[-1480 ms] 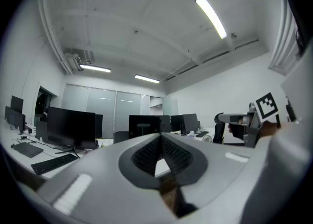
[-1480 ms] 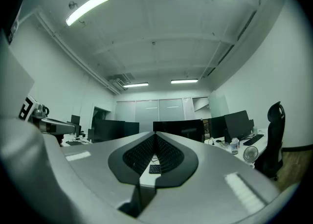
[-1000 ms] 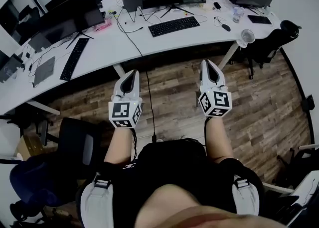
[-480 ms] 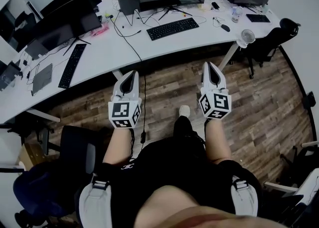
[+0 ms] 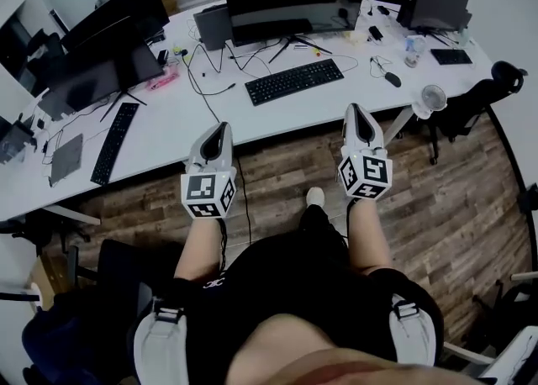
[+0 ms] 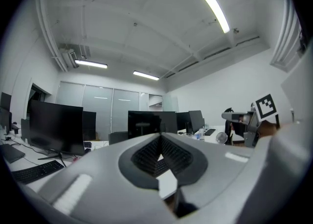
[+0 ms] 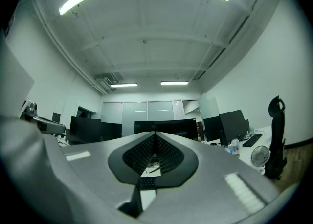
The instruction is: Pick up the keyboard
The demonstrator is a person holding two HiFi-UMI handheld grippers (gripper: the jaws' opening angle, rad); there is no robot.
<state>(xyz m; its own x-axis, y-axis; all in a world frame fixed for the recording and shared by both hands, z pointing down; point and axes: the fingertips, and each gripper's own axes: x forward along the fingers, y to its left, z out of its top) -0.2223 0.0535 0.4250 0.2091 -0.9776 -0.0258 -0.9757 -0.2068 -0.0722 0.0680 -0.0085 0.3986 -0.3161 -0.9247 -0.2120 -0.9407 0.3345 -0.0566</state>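
**Position of the task item.** The keyboard (image 5: 294,81) lies flat on the white surface (image 5: 172,118) in the upper centre of the head view, just below the wide monitor (image 5: 290,1). It sits at a slight angle, with its right end higher in the frame.

- The left tongs (image 5: 220,128) are at centre left. The keyboard is above and to the right of their tips, well apart from them.
- The right tongs (image 5: 356,109) are at centre right. The keyboard is above and to the left of their tips, nearer than to the left tongs but not touching.
- Horizontally, the keyboard falls between the two tongs.
- A second keyboard (image 5: 113,142) lies at the left of the frame, away from both tongs.

**State of the tongs.** In the left gripper view the tips of the left tongs (image 6: 159,137) meet with nothing between them. In the right gripper view the right tongs (image 7: 155,134) are likewise together and empty.

**Changes from the earlier frames.**

- One second ago both sets of tips stood over the wooden floor (image 5: 277,181), short of the surface edge. Now both tips overlap that edge in the picture.
- The keyboard has shifted lower in the frame, closer to the tongs.
- A light shoe (image 5: 313,197) now shows between the forearms. It was not visible one second ago.
- The tongs were together then and are unchanged.
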